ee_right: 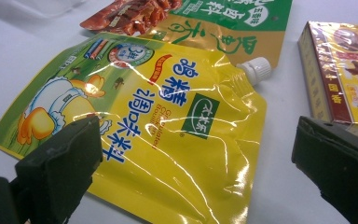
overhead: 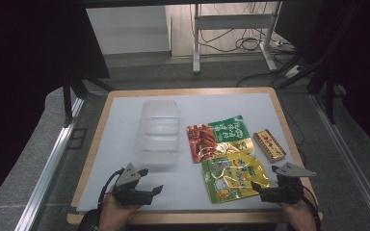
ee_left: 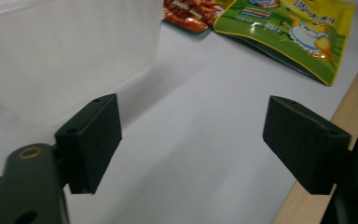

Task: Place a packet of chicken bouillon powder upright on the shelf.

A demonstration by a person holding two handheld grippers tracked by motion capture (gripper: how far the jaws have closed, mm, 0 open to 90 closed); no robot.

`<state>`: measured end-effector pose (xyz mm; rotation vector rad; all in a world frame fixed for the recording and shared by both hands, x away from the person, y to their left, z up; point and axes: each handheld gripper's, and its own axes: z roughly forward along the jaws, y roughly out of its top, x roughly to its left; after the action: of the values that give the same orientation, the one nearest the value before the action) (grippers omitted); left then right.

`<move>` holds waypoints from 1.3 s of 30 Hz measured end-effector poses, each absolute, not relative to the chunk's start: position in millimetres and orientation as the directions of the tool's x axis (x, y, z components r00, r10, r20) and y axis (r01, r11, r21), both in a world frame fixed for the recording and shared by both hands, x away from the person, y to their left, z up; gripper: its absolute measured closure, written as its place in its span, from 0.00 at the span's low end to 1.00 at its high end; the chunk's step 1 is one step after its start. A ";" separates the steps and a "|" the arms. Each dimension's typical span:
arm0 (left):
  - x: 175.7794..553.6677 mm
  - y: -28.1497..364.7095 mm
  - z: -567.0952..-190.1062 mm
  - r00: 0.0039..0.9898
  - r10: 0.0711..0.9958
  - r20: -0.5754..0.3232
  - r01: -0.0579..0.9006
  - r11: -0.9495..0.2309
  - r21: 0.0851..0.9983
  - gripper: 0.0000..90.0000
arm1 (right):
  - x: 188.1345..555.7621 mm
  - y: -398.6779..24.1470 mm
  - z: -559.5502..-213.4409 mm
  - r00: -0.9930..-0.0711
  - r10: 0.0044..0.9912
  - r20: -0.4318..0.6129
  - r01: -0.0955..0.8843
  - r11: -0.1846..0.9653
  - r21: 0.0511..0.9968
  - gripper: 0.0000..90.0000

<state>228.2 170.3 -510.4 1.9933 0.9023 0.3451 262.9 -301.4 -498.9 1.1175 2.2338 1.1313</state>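
**Three packets, one tub, both grippers empty**

Three packaged foods lie on the white table mat (overhead: 125, 144): one yellow-and-green spouted foil pouch (overhead: 233, 177), one green-and-red snack bag (overhead: 217, 137) overlapping its far edge, and one small red-and-gold box (overhead: 269, 146) just right of them. One clear plastic tub (overhead: 158, 132) stands left of the group.

The right gripper (overhead: 265, 188) sits at the pouch's near right edge with its jaws wide apart and nothing between the pads; in the right gripper view the pouch (ee_right: 168, 126) lies flat just ahead, white cap (ee_right: 257, 69) pointing away. The left gripper (overhead: 147, 185) rests near the front edge, well apart from the packets, jaws fairly wide and empty, the tub's cloudy wall (ee_left: 65, 56) close ahead.

The pouch looks to be the next pick. It is slick and flat, so the right gripper would do best to come in low, slide one pad under the near edge, and close on the seam rather than the bulging middle. The tub seems the likely destination.
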 end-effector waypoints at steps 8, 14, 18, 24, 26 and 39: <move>236.7 154.5 -508.6 0.731 0.674 -0.102 0.443 -0.356 0.823 0.44 | 262.6 -302.4 -497.6 -0.603 0.798 -0.004 0.478 0.365 0.799 0.03; 242.3 147.8 -507.6 0.740 0.664 -0.108 0.439 -0.355 0.825 0.53 | 262.5 -302.1 -497.2 -0.605 0.797 -0.005 0.481 0.369 0.795 0.03; 246.0 143.5 -507.5 0.745 0.658 -0.111 0.437 -0.356 0.826 0.59 | 262.8 -301.8 -498.2 -0.606 0.796 -0.003 0.480 0.368 0.796 0.03; 253.1 127.7 -505.8 0.770 0.631 -0.094 0.414 -0.380 0.827 0.68 | 263.2 -302.3 -498.9 -0.604 0.797 0.005 0.484 0.362 0.796 0.03; 255.6 122.8 -505.7 0.780 0.620 -0.086 0.404 -0.393 0.826 0.70 | 263.5 -302.1 -499.2 -0.606 0.796 0.002 0.484 0.366 0.795 0.03; 276.9 87.5 -507.1 0.840 0.540 -0.047 0.347 -0.467 0.813 0.89 | 264.5 -303.5 -499.6 -0.609 0.793 0.015 0.498 0.367 0.786 0.04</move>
<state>276.9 87.5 -507.1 2.1051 0.6468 0.2699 264.5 -303.5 -499.6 1.1277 2.2670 1.1112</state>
